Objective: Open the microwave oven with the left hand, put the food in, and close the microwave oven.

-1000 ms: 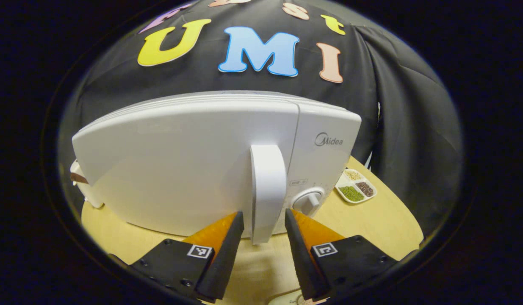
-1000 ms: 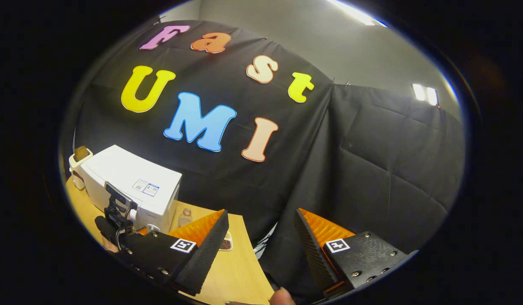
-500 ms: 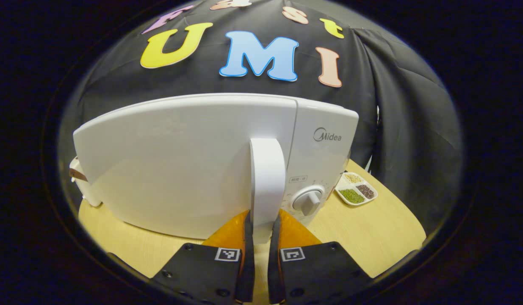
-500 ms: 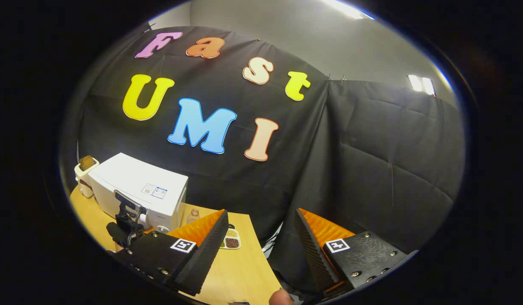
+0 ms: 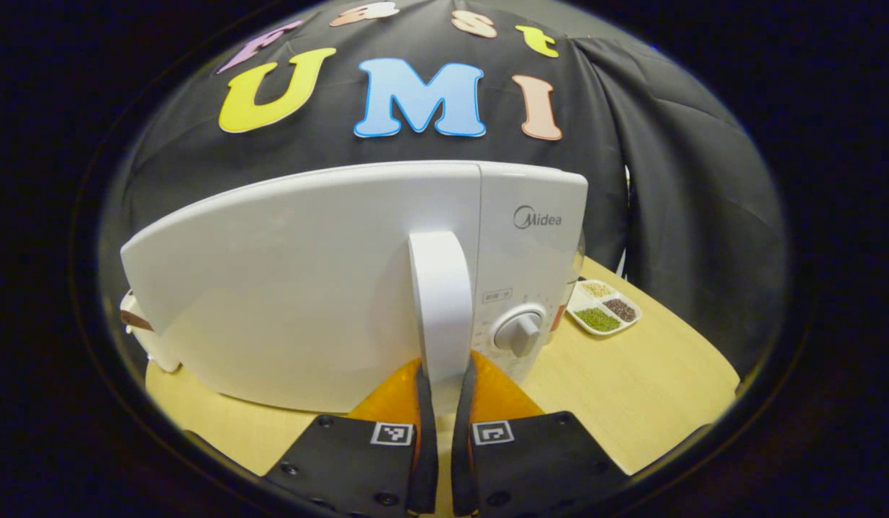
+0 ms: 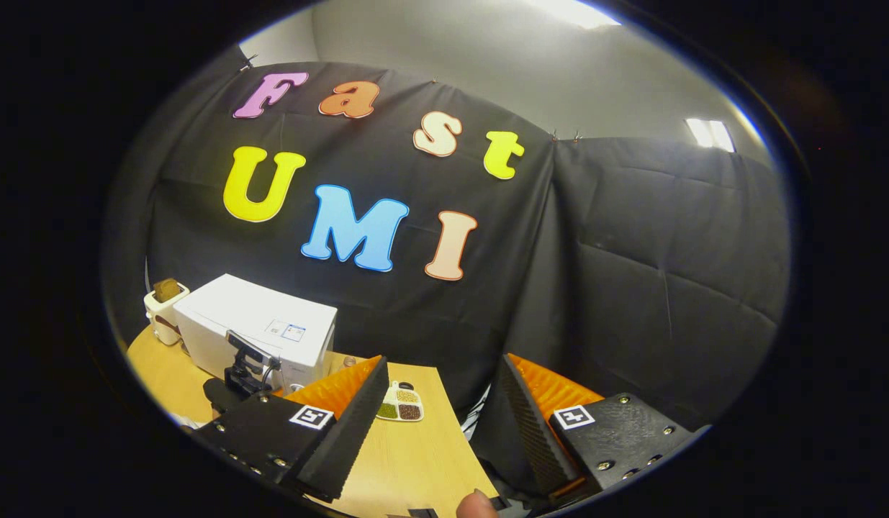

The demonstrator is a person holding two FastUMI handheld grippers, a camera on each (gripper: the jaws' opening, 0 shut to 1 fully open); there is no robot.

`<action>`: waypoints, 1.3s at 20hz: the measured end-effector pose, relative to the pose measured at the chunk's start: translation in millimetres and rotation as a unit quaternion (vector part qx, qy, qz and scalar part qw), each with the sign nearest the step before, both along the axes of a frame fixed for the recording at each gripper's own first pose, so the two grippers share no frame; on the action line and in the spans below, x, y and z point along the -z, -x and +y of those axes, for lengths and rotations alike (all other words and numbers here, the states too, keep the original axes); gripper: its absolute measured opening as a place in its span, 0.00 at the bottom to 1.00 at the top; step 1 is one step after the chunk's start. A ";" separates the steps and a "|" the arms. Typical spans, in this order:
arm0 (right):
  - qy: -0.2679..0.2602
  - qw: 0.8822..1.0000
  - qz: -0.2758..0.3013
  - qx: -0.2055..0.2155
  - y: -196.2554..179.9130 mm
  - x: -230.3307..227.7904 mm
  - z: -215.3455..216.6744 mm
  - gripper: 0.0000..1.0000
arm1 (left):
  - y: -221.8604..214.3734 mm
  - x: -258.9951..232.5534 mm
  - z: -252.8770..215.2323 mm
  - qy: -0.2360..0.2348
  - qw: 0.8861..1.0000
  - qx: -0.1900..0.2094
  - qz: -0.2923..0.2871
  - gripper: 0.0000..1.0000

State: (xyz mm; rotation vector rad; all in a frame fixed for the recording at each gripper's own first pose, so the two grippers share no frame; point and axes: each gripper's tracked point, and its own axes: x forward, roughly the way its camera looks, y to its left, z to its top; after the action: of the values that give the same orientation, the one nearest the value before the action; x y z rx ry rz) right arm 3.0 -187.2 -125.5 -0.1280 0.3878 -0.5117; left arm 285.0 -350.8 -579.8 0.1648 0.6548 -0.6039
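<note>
Left gripper [image 5: 444, 392] clamped on microwave [image 5: 307, 280] door handle [image 5: 440, 309]; door closed.
Microwave sits on the table [image 5: 631, 388], dish of grains [image 5: 602, 308] beside it. Right gripper [image 6: 444, 403] raised, fingers wide apart, empty.

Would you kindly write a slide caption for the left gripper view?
Left hand-held gripper shut on the microwave door handle, door closed, dial alongside.
</note>
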 end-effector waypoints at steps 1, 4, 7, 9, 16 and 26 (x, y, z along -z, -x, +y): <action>0.000 1.000 -0.004 0.001 3.7 -3.3 -1.3 0.95 | 0.7 0.4 0.2 -0.005 1.000 0.004 0.001 0.16; 0.001 1.000 -0.012 0.003 13.1 -6.5 -4.1 0.95 | 40.2 -9.3 25.8 0.004 1.000 -0.004 -0.009 0.16; -0.015 1.000 -0.015 -0.004 15.2 1.0 1.7 0.95 | 93.3 -22.3 78.5 0.005 0.999 -0.017 -0.033 0.16; -0.033 0.999 -0.016 -0.014 11.9 6.6 10.3 0.95 | 118.9 -30.0 113.3 0.005 1.000 -0.017 -0.026 0.16; -0.067 0.995 -0.013 -0.068 -18.5 34.3 57.4 0.95 | 163.3 -44.4 229.5 -0.007 1.000 -0.019 -0.011 0.14; -0.116 0.981 0.060 -0.141 -61.9 111.9 133.1 0.95 | 171.9 -43.7 373.9 -0.030 0.997 -0.064 0.005 0.24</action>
State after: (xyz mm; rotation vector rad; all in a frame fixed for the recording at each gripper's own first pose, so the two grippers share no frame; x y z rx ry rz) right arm 64.8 -54.1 -237.4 0.0122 0.5347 -0.1780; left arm 113.1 23.1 -536.1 0.1742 0.6883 -0.4619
